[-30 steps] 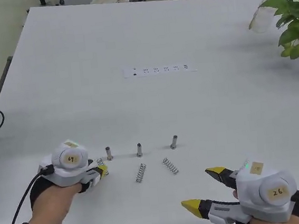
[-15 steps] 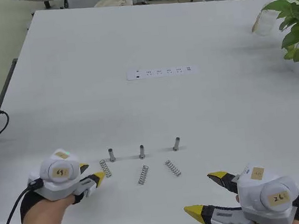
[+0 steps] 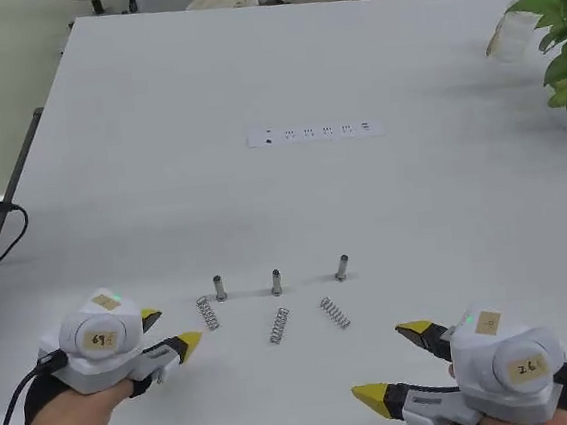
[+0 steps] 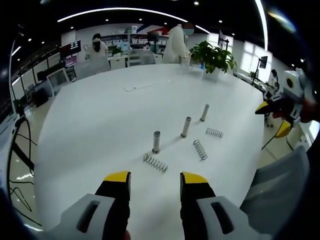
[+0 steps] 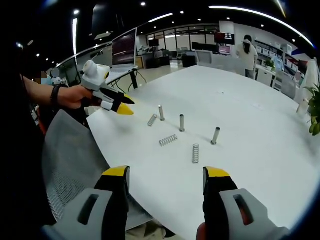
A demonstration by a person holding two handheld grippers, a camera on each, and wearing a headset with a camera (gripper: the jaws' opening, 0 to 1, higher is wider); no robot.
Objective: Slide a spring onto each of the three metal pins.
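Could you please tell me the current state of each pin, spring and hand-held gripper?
Left pin: upright, bare.
Middle pin: upright, bare.
Right pin: upright, bare.
Left spring: lying loose.
Middle spring: lying loose.
Right spring: lying loose.
Left hand-held gripper: open, empty.
Right hand-held gripper: open, empty.

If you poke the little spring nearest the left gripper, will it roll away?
Probably: the spring lies on its side on the smooth table, so it may roll. Its thin open coils look light and likely squashy when pinched.
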